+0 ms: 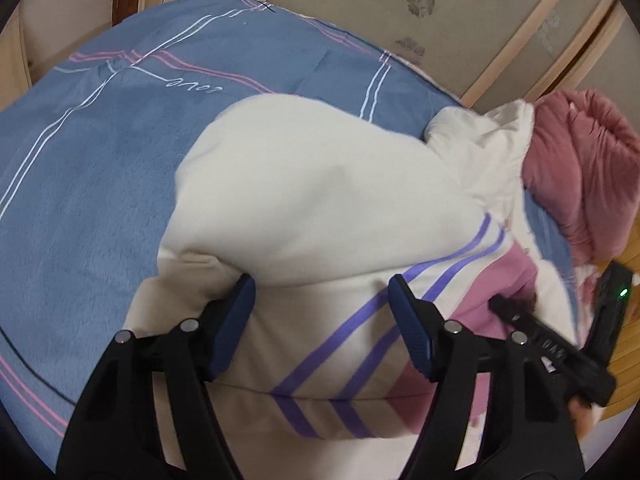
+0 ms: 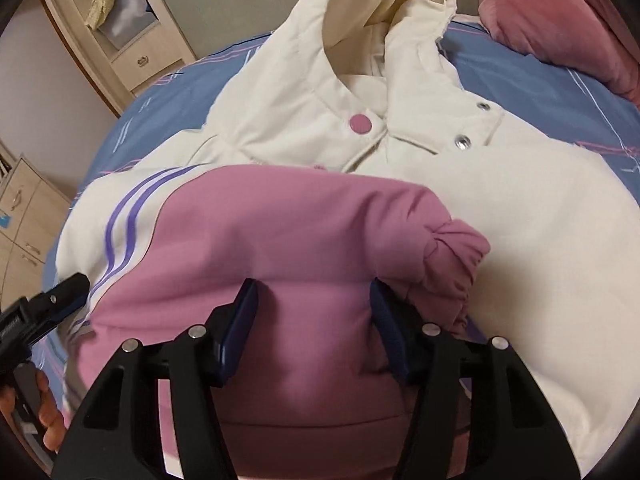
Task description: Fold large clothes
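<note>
A: Biggest thing first: blue bedspread (image 1: 100, 168) with pink and white stripes, filling the left wrist view from edge to edge, showing again behind the garment in the right wrist view.

B: On top of it, cream puffer jacket (image 2: 520, 240), lying across the bed, hood (image 2: 400, 8) up at the far end by the pink pillow (image 2: 560, 20). Front facing up there, placket partly undone, collar open.

A: Same jacket from the left side: broad cream panel (image 1: 312, 200) bulging up, purple stripes (image 1: 360, 332) running diagonally just under the fingers.

B: Pink sleeve (image 2: 280, 240) folded over the chest, gathered cuff (image 2: 456, 248) resting on the cream front, pointing right.

A: Wardrobe (image 2: 132, 40) against the wall beyond the bed, door ajar, cloth hanging inside.

B: Now the tools. Right gripper (image 2: 314, 328) poised low over the pink sleeve, jaws spread apart, blue pads (image 2: 240, 332) flanking a swell of pink fabric. Touching or just above, impossible to say.

A: Left gripper (image 1: 320, 328) likewise spread wide, pads either side of the striped cream part, nothing pinched between them.

B: Smaller bits: one pink snap button (image 2: 360, 123) at the collar, two silver snaps (image 2: 463, 142) on the loose flap beside it.

A: And the other tool's black tip peeking in at the edge of each view, close alongside.
</note>
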{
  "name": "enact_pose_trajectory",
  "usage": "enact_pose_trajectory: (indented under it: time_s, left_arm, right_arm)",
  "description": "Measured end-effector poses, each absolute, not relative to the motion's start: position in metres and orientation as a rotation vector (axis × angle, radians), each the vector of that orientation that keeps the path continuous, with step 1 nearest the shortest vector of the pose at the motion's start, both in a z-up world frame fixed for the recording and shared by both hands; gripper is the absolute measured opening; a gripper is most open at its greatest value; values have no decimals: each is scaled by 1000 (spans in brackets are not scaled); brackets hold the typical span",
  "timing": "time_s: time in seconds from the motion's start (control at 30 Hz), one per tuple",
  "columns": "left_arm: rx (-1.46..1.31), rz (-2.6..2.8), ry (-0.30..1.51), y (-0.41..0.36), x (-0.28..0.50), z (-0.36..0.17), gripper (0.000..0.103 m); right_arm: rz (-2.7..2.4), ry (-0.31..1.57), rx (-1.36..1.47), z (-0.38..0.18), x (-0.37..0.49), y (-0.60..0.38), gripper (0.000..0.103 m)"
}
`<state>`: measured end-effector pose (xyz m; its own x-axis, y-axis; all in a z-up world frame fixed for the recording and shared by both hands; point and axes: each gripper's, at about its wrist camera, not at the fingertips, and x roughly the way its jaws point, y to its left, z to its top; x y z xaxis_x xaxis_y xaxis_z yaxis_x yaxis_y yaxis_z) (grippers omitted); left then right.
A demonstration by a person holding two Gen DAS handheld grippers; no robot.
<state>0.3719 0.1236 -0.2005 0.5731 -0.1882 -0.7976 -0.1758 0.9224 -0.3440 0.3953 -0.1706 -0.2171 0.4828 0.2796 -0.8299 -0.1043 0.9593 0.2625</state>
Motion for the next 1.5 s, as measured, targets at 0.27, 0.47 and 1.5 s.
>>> enact_pose_trajectory:
  time_s: [0.27,0.47,1.5]
  left_arm:
    - [-383,-30,879,117,339,-168,79]
    - [-315,-7,860,109,331,-160,83]
    - [-163,23,936,71,333,-204,88]
  right_arm:
    - [306,878,156,-182,346,-183,61]
    - [119,850,26,-177,317,-210,62]
    - [-23,958,79,-239,308,-282,83]
